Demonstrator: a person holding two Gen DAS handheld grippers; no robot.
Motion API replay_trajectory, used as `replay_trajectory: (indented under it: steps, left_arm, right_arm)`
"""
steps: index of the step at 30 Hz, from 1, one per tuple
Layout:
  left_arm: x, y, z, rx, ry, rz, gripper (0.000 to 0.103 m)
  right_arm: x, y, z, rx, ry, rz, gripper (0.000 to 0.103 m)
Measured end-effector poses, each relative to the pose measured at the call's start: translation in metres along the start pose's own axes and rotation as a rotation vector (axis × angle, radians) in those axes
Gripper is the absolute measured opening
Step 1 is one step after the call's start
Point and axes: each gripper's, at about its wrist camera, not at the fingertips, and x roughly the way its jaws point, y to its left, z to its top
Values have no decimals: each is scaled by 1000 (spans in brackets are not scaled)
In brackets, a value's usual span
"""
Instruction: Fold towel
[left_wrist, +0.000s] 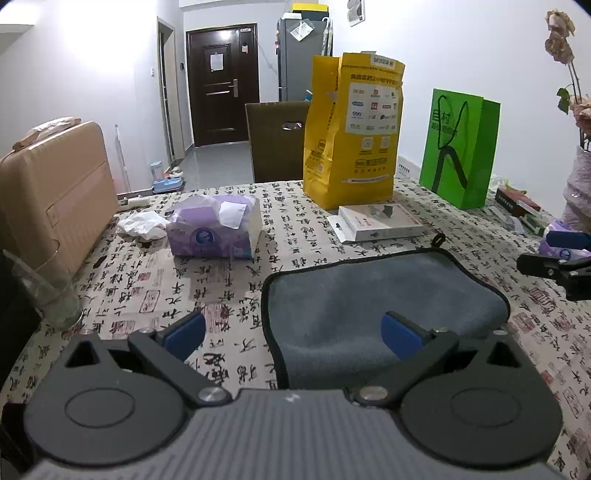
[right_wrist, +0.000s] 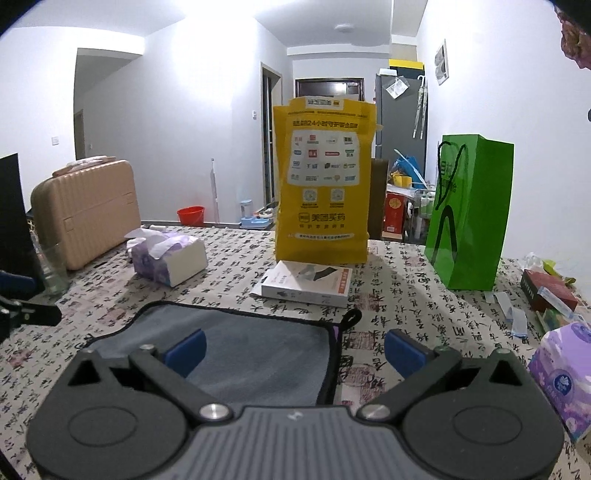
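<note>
A grey towel (left_wrist: 369, 295) with black edging lies flat on the patterned tablecloth; it also shows in the right wrist view (right_wrist: 258, 347), with a small hanging loop (right_wrist: 351, 317) at its far right corner. My left gripper (left_wrist: 293, 334) is open and empty, straddling the towel's near left edge. My right gripper (right_wrist: 295, 350) is open and empty, straddling the towel's near right edge. The right gripper's fingers (left_wrist: 554, 258) show at the right edge of the left wrist view.
Behind the towel lie a white box (left_wrist: 376, 221) and a purple tissue pack (left_wrist: 214, 229). A yellow bag (left_wrist: 351, 129) and a green bag (left_wrist: 461, 147) stand at the back. A glass (left_wrist: 51, 295) and a beige suitcase (left_wrist: 55, 192) are at left. Another tissue pack (right_wrist: 561, 373) is at right.
</note>
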Motion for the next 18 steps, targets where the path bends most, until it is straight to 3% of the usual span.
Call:
replay_trajectory:
  steps: [18]
  left_arm:
    - [-49, -6, -24, 1, -38, -17, 103]
  right_arm:
    - [-51, 28, -11, 1, -40, 13, 103]
